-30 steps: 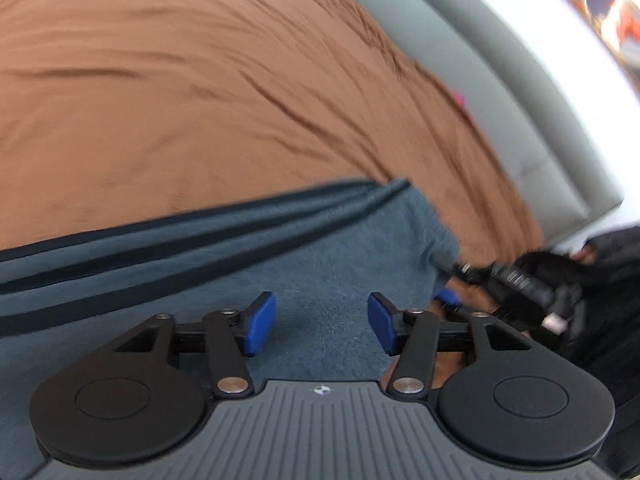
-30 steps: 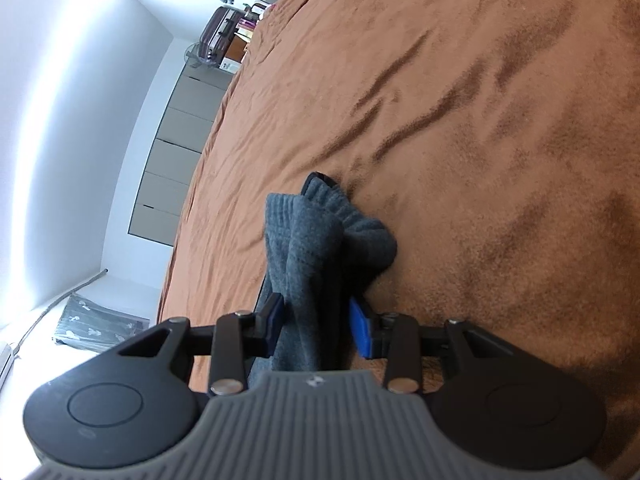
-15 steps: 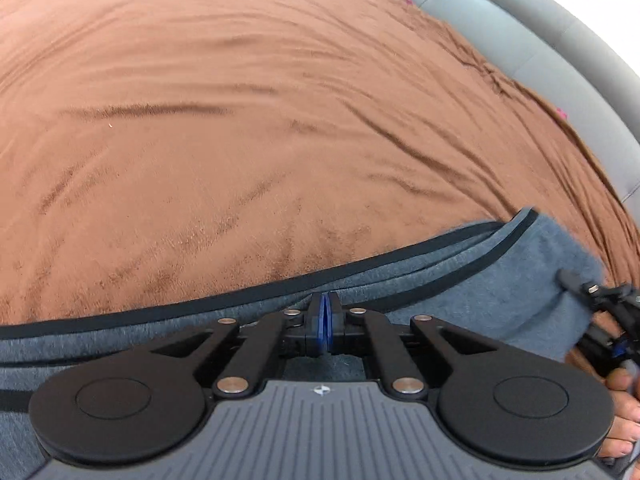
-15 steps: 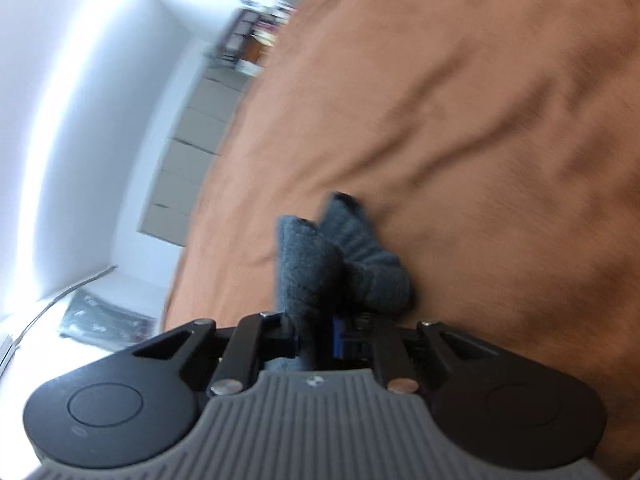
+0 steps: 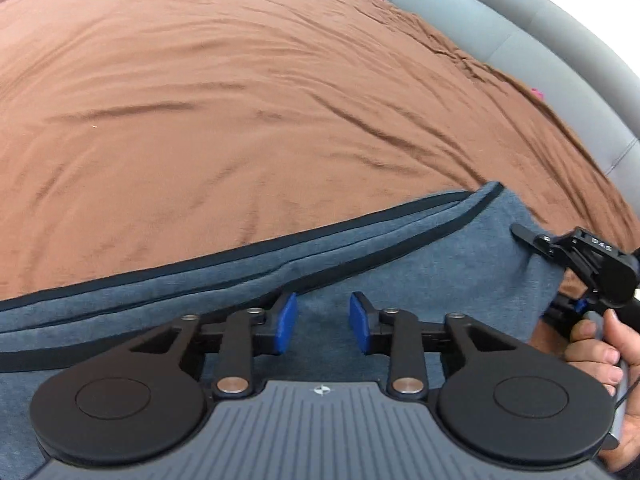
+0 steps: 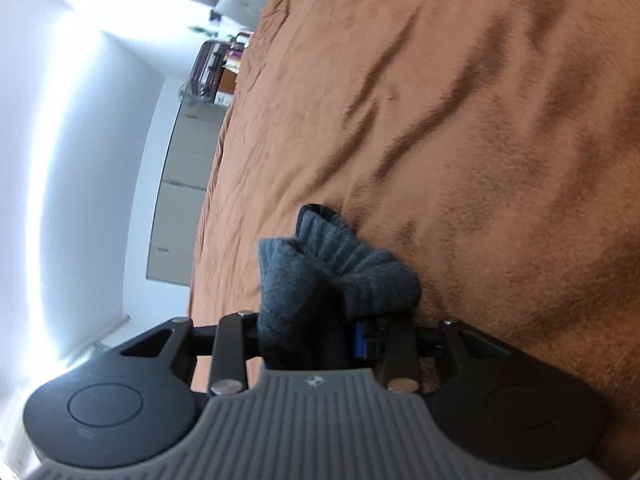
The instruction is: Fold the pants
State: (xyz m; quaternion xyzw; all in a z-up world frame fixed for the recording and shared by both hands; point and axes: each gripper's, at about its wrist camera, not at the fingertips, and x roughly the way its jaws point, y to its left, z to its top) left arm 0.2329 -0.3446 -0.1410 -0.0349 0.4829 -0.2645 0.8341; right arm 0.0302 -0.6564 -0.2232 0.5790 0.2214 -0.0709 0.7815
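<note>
Left wrist view: the grey pants (image 5: 400,264), edged with dark stripes, are lying flat along the near edge of the bed, on its brown bedspread (image 5: 240,100). The left gripper (image 5: 323,322) is hovering over the fabric; its blue fingers (image 5: 286,322) are standing apart and are opening, with cloth below the gap but nothing pinched between them. A grey padded headboard (image 5: 520,28) is curving along the far right side of the bed. At the right edge, the right gripper (image 5: 576,264) is reaching to the end of the pants, and the person's right hand (image 5: 604,356) is gripping its handle.

Right wrist view: the right gripper (image 6: 308,332) is pointing across the bedspread (image 6: 440,120). A bunched end of the pants (image 6: 320,280) is sitting between its fingers (image 6: 360,338), which are pressing on the cloth while the jaws are opening; only one blue pad is showing, the other being hidden by fabric. Pale cabinets (image 6: 184,184) are standing against the wall beyond the bed, with cluttered items above them too small to identify.
</note>
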